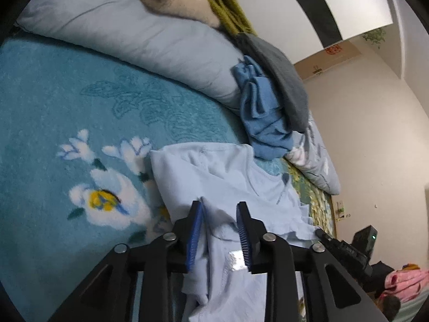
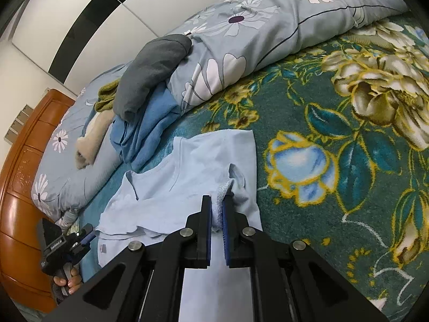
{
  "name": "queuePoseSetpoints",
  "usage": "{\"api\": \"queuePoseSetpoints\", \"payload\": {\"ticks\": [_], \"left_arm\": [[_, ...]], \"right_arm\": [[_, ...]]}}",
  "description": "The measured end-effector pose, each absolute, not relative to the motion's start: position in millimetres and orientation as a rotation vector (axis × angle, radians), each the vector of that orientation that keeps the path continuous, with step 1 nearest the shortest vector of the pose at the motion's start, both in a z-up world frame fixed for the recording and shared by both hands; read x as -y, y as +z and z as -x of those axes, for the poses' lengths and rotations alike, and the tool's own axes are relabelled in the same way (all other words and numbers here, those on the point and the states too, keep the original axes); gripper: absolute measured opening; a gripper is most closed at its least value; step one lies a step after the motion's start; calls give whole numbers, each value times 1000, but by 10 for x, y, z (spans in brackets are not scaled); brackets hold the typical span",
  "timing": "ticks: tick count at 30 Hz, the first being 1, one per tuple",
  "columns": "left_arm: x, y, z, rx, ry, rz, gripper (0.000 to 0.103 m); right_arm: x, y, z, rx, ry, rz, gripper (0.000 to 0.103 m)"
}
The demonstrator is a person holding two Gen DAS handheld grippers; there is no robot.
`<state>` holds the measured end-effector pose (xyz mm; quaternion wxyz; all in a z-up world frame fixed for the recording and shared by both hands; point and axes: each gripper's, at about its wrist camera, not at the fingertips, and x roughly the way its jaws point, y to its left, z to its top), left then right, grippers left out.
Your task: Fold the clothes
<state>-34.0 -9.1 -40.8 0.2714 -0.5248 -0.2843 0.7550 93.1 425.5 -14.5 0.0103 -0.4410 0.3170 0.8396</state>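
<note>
1. Left wrist view: my left gripper (image 1: 219, 209) sits at lower centre, its fingers spread with a clear gap between them. A raised fold of the pale blue shirt (image 1: 228, 177) runs up through that gap, hard against the blue pad of the left-hand finger (image 1: 197, 222); I cannot tell if the other pad touches cloth.
2. The shirt spreads from the bottom centre up toward mid-frame, lying on the teal floral blanket (image 1: 67, 107).
3. Right wrist view: my right gripper (image 2: 216, 204) at lower centre has its fingers drawn close, pinching a bunched ridge of the shirt (image 2: 187, 182) between the pads.
4. From there the shirt fans out to the left and upward, neckline toward centre left, flat on the blanket (image 2: 308, 147).
5. The left gripper (image 2: 88, 234) shows at lower left of this view, at the shirt's edge.
6. Above the shirt, a heap of clothes (image 2: 150, 112) rests against the flowered duvet (image 2: 268, 21).
7. A grey pillow (image 1: 120, 26) fills the upper left of the left view.
</note>
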Motion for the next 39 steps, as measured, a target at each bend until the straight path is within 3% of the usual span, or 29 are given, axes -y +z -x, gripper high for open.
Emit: {"api": "queuePoseSetpoints", "payload": {"ticks": [8,10,12,23,34,36,38,39], "left_arm": [[40,-418,344,758,2039,1408,27],[30,-411,324,749,2054,1397,6],[32,-391,292,744,2069,1375,4],[257,353,281,836,2160,1080,3],[1,-309,871,918,2160,1291,4],[-19,-290,870,943,2125,1273,6],[-17,-199,845,944,2100,1251,14],[-3,-149,810,935,2098,1242,29]], "right_arm": [[-4242,-52,-917,-993,2649,1361,7],[-4242,4,-901,-1000,2667,1347,7],[-4243,59,-884,-1007,2686,1333,7],[-4232,343,-649,-983,2756,1269,7],[-4212,-24,-400,-967,2655,1351,9],[-4242,-8,-498,-960,2669,1348,17],[-4272,7,-597,-953,2684,1344,38],[-4287,15,-646,-950,2691,1342,42]]}}
